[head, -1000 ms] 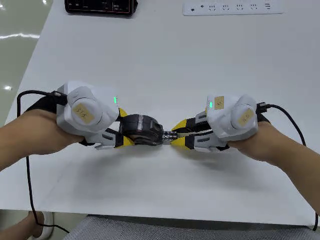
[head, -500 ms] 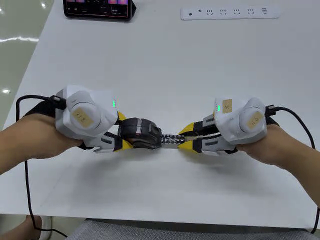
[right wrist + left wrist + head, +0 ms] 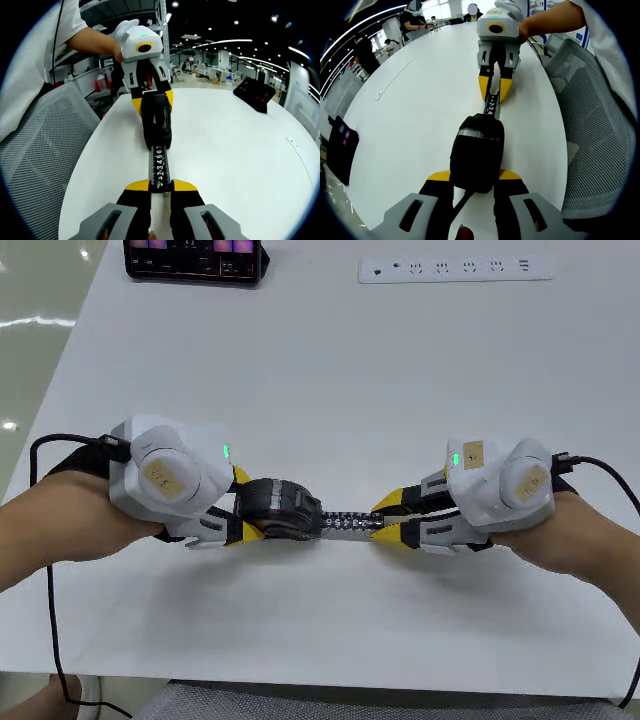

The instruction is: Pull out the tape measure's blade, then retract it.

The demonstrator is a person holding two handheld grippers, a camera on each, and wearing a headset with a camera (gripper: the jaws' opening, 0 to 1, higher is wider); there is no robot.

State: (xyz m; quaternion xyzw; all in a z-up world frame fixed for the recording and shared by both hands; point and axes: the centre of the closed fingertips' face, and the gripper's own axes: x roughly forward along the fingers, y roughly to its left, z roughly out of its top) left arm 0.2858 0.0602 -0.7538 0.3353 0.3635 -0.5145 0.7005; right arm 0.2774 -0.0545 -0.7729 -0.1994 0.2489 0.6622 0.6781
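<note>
Tape measure lies left of its blade.

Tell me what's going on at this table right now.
A person holds a gripper in each hand over a white table. The left gripper is clamped on a black tape measure. The right gripper pinches the end of its blade. A short stretch of blade, with the numbers showing, spans the gap between them. This one moment doesn't show whether the blade is going out or back in.
</note>
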